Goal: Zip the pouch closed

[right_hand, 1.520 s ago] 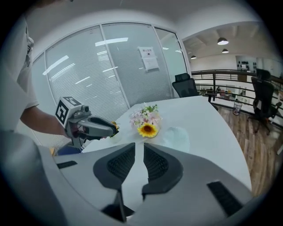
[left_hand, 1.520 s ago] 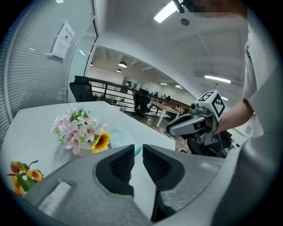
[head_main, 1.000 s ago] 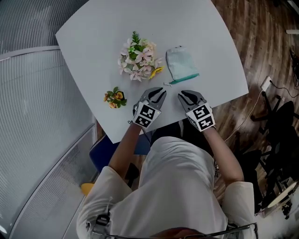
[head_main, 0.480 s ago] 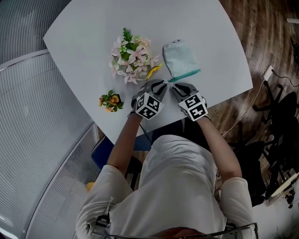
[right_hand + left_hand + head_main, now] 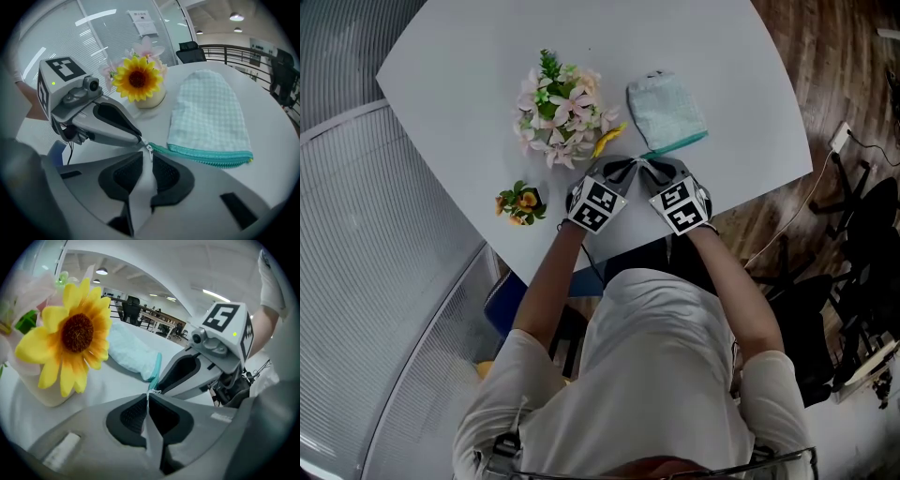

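Pouch (image 5: 666, 111) is light, soft cloth. It'll likely bunch and slide on the table (image 5: 469, 94), so grab only the zip parts. It lies at 1 o'clock of both claws, zip edge toward you. Left gripper (image 5: 628, 169): jaws pressed together, apparently pinching the zip end (image 5: 161, 149). Right gripper (image 5: 649, 169): jaws together, apparently on the zip pull (image 5: 149, 148).

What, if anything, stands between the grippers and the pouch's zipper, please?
Nothing visible does. The left gripper and the right gripper are both shut at the near end of the zipper on the pouch. The flowers stand to the left, beside that end, not between.
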